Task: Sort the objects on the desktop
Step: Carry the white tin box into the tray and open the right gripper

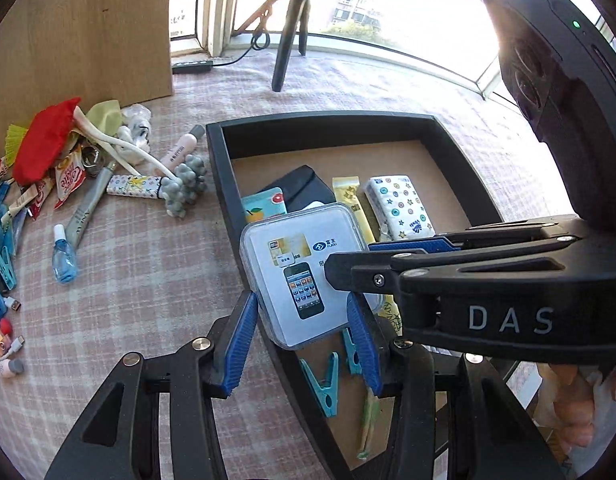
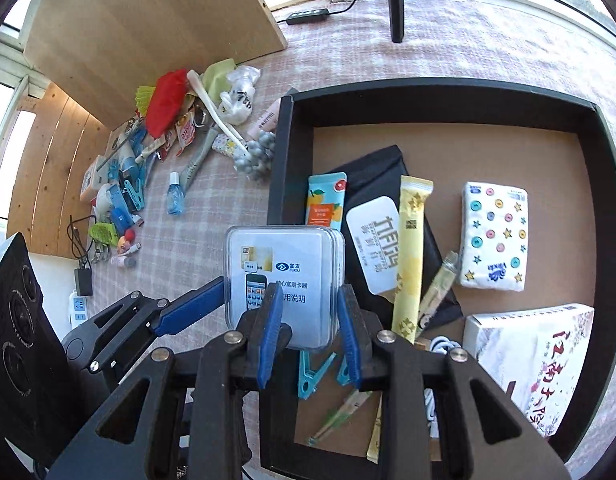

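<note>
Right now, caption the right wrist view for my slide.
Both grippers hold a clear plastic case over the black tray's edge.

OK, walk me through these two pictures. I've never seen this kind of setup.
A person holds two hand-held grippers with blue pads, each carrying a wide-angle camera that looks along its fingers. One picture comes from the left gripper, the other from the right gripper. Both clamp one clear plastic case with a phone pictured on it, held over the edge of a black tray. The tray holds a tissue pack and snack sachets. A pile of small items lies on the checked tablecloth.
</note>
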